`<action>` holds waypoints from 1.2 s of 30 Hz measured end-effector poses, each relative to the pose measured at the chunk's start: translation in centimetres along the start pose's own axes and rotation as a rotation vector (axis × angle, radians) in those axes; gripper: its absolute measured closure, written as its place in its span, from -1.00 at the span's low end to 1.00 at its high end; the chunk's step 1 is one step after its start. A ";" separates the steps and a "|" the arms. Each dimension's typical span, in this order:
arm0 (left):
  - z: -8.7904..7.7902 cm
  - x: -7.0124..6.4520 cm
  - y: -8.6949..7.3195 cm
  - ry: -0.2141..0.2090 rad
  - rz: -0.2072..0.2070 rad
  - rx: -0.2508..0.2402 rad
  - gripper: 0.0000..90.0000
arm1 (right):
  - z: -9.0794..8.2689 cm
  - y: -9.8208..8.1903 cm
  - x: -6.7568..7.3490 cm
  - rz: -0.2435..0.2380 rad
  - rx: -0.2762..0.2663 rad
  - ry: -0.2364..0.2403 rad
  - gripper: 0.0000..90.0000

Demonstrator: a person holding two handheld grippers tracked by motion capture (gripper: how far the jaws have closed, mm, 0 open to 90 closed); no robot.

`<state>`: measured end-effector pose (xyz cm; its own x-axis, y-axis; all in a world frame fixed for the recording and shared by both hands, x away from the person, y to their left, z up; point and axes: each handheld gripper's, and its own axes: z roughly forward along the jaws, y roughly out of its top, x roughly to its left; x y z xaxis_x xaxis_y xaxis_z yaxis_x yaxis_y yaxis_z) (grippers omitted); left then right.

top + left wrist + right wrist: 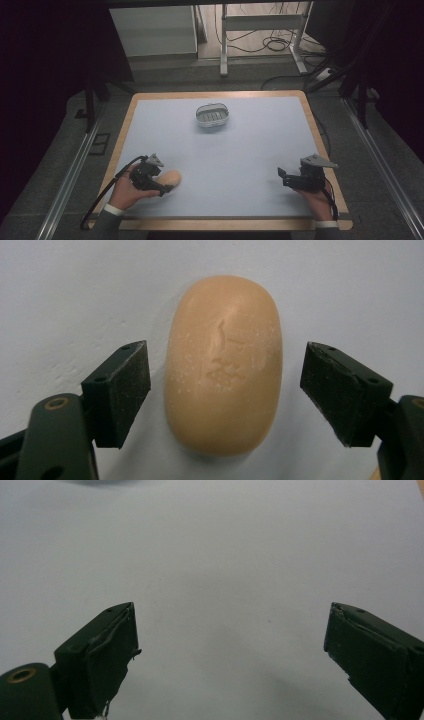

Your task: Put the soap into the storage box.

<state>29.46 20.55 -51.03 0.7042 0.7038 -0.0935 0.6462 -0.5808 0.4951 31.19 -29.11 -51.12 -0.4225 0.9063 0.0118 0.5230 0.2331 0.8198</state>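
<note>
Soap bar (223, 365) lies flat on the counter (240, 150), near-left corner, w/ stamped face up. My left hand-held gripper (166, 189) is down around it: jaws straddle the bar, one pad each side, both w/ a visible gap to the soap, so spread but not yet gripping. Nothing lifted so far. Soap dish (213, 114), white w/ slotted insert, sits far-centre on the counter, well apart from the bar; looks empty. Right hand-held gripper (281, 175) hangs over bare counter at near-right, jaws wide, nothing betw. them. Progress est.: approach done, alignment approx. centred on the bar's long sides. Left to do, as I judge it: close on bar, lift, carry across to dish, release. Risk: soap smooth and rounded, could squirt out if pads close off-centre.
</note>
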 end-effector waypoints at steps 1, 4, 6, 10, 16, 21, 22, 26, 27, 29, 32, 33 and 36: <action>0.2 -0.1 0.0 0.000 0.003 0.003 -0.54 | 0.0 0.0 0.0 -0.001 0.001 0.000 -0.84; 0.5 -0.2 0.1 -0.006 0.009 0.014 -0.53 | 0.0 0.0 0.0 -0.001 -0.001 -0.004 -0.84; 0.8 -0.2 0.2 -0.005 0.008 0.022 -0.52 | 0.0 0.0 0.0 -0.003 0.002 -0.004 -0.84; 1.3 -0.2 0.3 0.004 0.009 0.035 -0.45 | 0.0 0.0 0.1 -0.003 0.004 -0.004 -0.85; 1.3 -0.2 0.3 0.013 0.010 0.039 -0.30 | -0.1 0.0 0.0 -0.004 0.003 -0.011 -0.84; 1.3 -0.1 0.4 0.022 0.008 0.042 -0.29 | 0.0 0.0 0.0 -0.003 0.003 -0.014 -0.85; 1.3 -0.1 0.4 0.025 0.008 0.041 -0.29 | 0.0 0.0 0.0 -0.004 0.004 -0.016 -0.85; 0.8 0.1 0.7 0.030 0.007 0.026 -0.28 | 0.0 0.0 0.0 -0.003 0.004 -0.016 -0.84; 0.7 0.2 0.8 0.031 0.008 0.023 -0.28 | 0.0 0.0 0.0 -0.003 0.004 -0.016 -0.84; 0.4 0.3 1.1 0.033 0.011 0.015 -0.28 | 0.0 0.0 -0.1 -0.003 0.005 -0.018 -0.85; 0.2 0.4 1.4 0.034 0.012 0.006 -0.28 | 0.0 0.0 0.0 -0.003 0.005 -0.023 -0.84; 0.1 0.5 1.5 0.034 0.014 0.006 -0.28 | 0.0 0.0 -0.1 -0.002 0.005 -0.023 -0.85; -0.1 0.6 1.8 0.032 0.014 0.000 -0.28 | 0.0 0.0 -0.1 -0.001 0.006 -0.024 -0.85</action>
<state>30.99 19.95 -50.14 0.7036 0.7081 -0.0589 0.6360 -0.5907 0.4966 31.18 -29.22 -51.11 -0.4050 0.9143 -0.0025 0.5271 0.2357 0.8164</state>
